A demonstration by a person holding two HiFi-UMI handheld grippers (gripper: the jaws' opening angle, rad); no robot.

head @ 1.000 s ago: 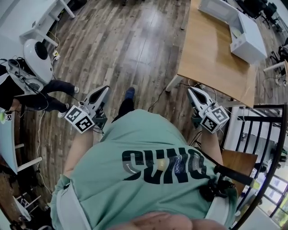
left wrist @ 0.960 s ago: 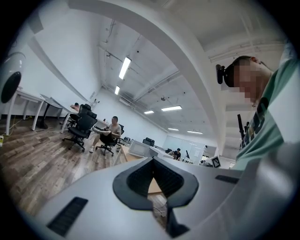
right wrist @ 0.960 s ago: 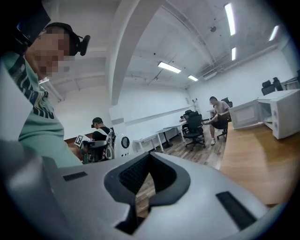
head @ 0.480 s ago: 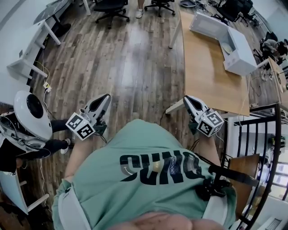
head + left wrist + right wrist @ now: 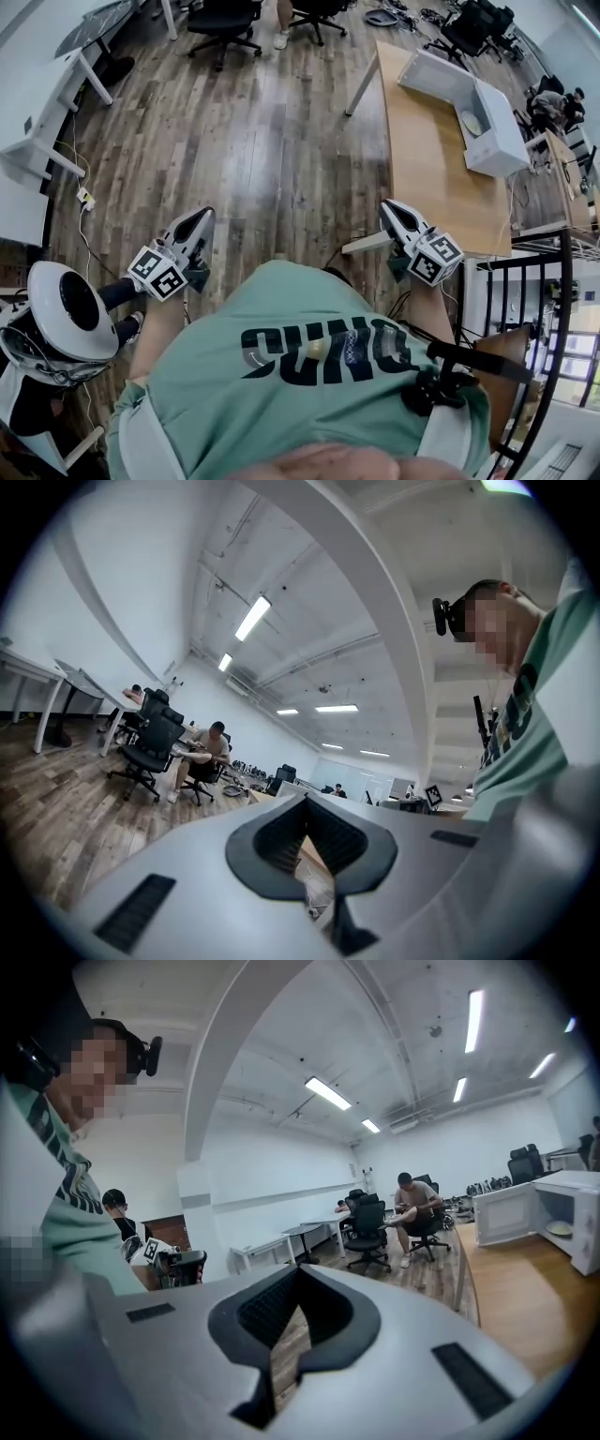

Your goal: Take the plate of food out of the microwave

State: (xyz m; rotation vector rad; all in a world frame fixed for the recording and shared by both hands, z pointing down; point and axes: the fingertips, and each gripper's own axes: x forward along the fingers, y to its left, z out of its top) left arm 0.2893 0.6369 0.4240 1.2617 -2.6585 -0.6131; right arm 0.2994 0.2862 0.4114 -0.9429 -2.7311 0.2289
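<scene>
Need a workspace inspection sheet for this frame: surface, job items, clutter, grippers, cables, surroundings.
Surface: wooden table, mostly bare, ahead on the right.
Job's things: microwave at the table's far end, door open; plate inside.
Clutter: nothing seen on the table.
Grippers: left gripper and right gripper both shut and empty, held low at the person's sides, short of the microwave.
Cables: power strip with a cable trailing over the floor at left.
Surroundings: wood floor, office chairs ahead, white desk at left, black railing at right.
</scene>
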